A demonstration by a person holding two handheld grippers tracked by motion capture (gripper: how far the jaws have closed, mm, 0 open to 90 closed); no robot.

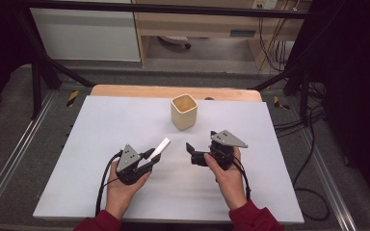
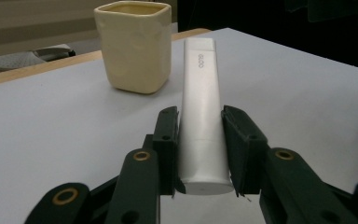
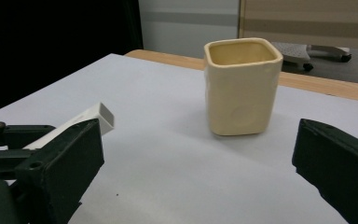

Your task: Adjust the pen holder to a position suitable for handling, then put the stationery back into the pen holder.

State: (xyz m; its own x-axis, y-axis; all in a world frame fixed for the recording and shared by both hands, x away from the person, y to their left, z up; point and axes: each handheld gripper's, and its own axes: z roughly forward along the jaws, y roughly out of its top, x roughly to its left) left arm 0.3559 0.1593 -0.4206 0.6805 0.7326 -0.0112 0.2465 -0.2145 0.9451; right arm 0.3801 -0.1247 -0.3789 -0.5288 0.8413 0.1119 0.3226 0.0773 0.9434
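Note:
A white flat bar (image 1: 162,146) with small grey lettering is clamped at its near end by my left gripper (image 1: 154,157), which is shut on it. In the left gripper view the bar (image 2: 199,79) runs forward between the jaws of the left gripper (image 2: 199,122), pointing towards a cream square cup (image 2: 134,44). The cup (image 1: 184,111) stands upright at the back middle of the white table top (image 1: 101,134). My right gripper (image 1: 191,154) is open with nothing in it, to the right of the bar. The right gripper (image 3: 198,140) faces the cup (image 3: 242,86) with the bar (image 3: 93,116) at its left.
A wooden strip (image 1: 125,90) runs along the table's far edge. Black frame legs (image 1: 36,82) and cables (image 1: 308,125) stand beyond the table's sides. A person's red sleeves (image 1: 248,219) come in at the bottom edge.

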